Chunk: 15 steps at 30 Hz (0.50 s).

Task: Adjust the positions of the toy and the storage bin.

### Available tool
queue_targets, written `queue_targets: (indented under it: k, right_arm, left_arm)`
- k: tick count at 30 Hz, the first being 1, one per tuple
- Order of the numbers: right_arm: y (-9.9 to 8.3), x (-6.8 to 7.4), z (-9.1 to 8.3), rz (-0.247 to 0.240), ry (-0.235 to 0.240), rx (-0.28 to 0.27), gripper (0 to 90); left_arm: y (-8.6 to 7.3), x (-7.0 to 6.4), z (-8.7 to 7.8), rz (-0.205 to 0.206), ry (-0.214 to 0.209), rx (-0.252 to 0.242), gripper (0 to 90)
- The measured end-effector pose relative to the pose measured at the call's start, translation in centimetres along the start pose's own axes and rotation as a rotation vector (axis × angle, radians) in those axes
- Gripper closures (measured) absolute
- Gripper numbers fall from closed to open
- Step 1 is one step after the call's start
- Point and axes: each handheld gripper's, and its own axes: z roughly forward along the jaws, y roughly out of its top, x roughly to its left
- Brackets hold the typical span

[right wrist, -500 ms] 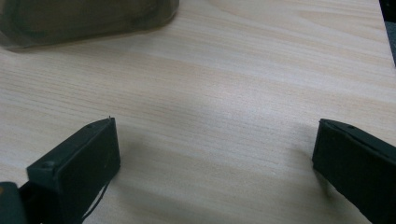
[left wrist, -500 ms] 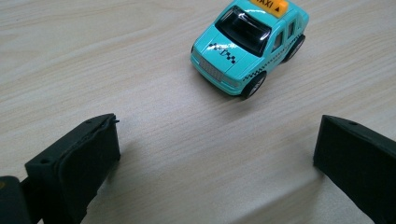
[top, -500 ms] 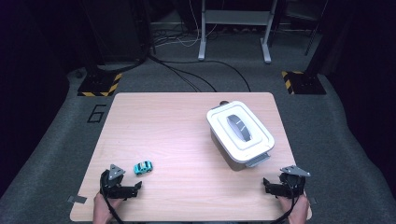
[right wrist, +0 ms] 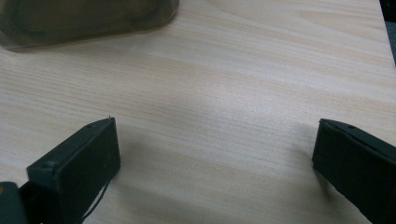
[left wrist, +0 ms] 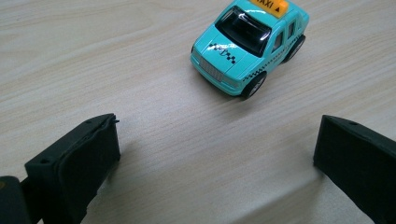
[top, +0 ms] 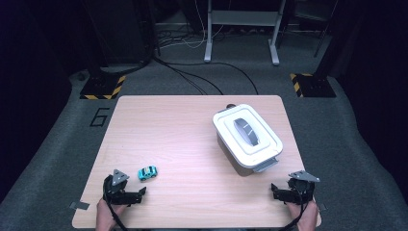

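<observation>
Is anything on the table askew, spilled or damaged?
Nothing stands out. The toy taxi stands upright on its wheels, and the white box sits closed with its lid on, merely turned at an angle to the table edges. No spill or damage shows.

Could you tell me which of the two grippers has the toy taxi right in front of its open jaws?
The left gripper: the teal toy taxi sits just beyond it. The right gripper faces bare table.
</observation>
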Motion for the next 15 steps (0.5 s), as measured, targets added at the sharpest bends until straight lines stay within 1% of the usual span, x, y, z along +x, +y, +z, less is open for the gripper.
queue_targets:
  k: [7,10,11,12,14,15]
  right_arm:
    - [0.04,0.04,-0.13,0.004,0.001,0.012,0.0]
    - [0.07,0.04,-0.28,0.010,0.011,0.015,0.0]
    - [0.09,0.13,-0.41,0.021,0.016,0.010,0.0]
    - [0.13,0.20,-0.55,0.014,0.023,0.007,0.0]
    - [0.31,0.49,-0.80,0.008,0.020,0.015,0.0]
    - [0.41,0.61,-0.93,0.002,0.028,0.020,0.0]
  left_arm:
    - [0.01,-0.01,0.01,-0.002,0.001,-0.001,0.0]
    - [0.02,0.01,0.00,0.001,0.000,0.002,0.0]
    - [0.02,-0.01,0.01,-0.001,0.002,0.000,0.0]
    - [0.02,0.00,0.00,0.001,0.000,0.003,0.0]
    - [0.03,-0.01,0.00,0.000,0.001,0.002,0.0]
    - [0.03,-0.02,0.00,0.000,0.003,0.003,0.0]
